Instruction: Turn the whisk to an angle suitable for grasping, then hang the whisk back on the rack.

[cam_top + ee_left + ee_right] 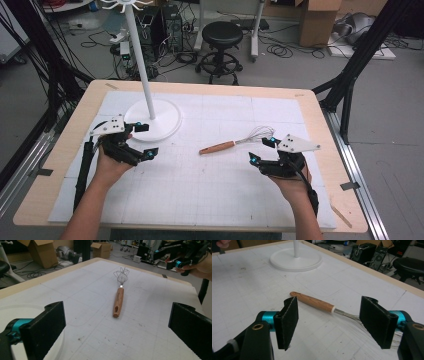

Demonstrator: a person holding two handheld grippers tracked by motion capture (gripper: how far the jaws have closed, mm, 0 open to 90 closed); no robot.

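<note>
Right gripper, nearest the camera, jaws apart, just above the white gridded surface, with the whisk lying flat beyond them. Left gripper, jaws likewise apart, beside the white stand's round base. Whisk's wooden handle points toward the left gripper.

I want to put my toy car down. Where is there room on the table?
The near mat between the two forearms is bare. So is the far right part, beyond the whisk. It is crowded around the white stand's base, where the left tongs hover.
</note>
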